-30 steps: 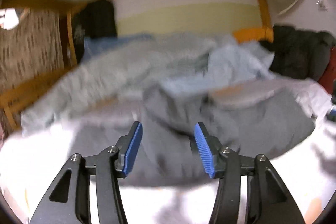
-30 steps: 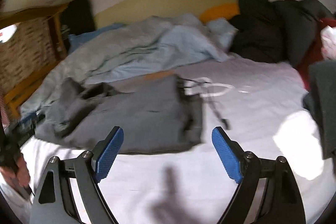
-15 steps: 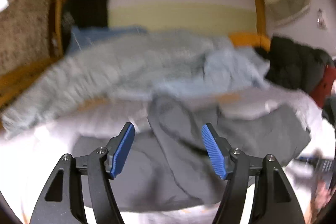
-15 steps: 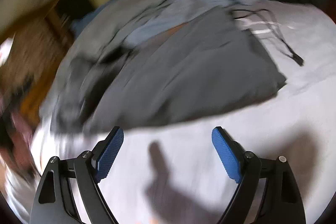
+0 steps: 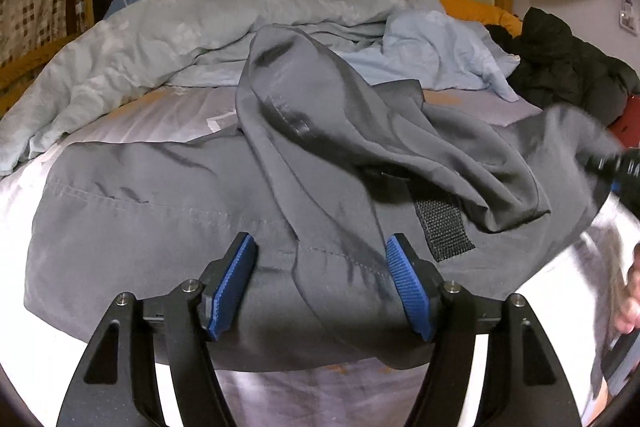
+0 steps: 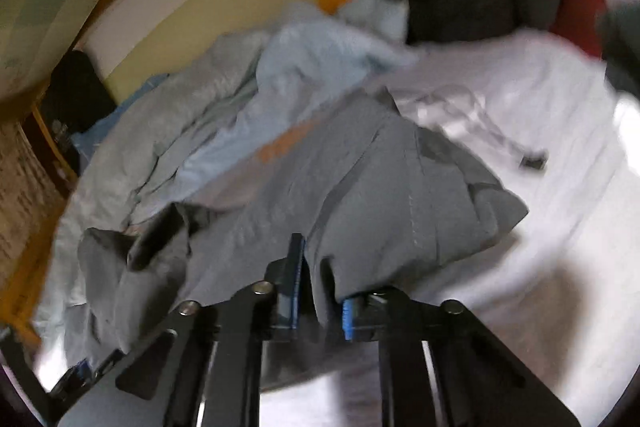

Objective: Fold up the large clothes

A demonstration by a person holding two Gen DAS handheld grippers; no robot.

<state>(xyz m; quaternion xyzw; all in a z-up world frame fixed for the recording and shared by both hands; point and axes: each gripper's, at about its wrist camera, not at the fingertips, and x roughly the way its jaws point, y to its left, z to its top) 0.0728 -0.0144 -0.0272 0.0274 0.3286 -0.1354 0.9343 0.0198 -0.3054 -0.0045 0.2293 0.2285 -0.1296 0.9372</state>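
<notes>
Grey jacket (image 5: 168, 211) sprawled on bed sheet (image 5: 132, 115), sleeve flopped over. Thin, limp, slick shell; likely slides. Right gripper (image 6: 320, 291) just closed, pinching near hem; left gripper (image 5: 322, 287) widening, empty, straddling seam. Grab stitched hems.

Grey jacket (image 5: 168, 211): thin, smooth woven cloth with a faint sheen, bearing a rough black hook-and-loop strip (image 5: 443, 229). Duvet (image 5: 192, 27): soft, matt, crumpled cloth. Gripper pads (image 5: 408, 289): ribbed blue rubber on matt black plastic arms.
</notes>
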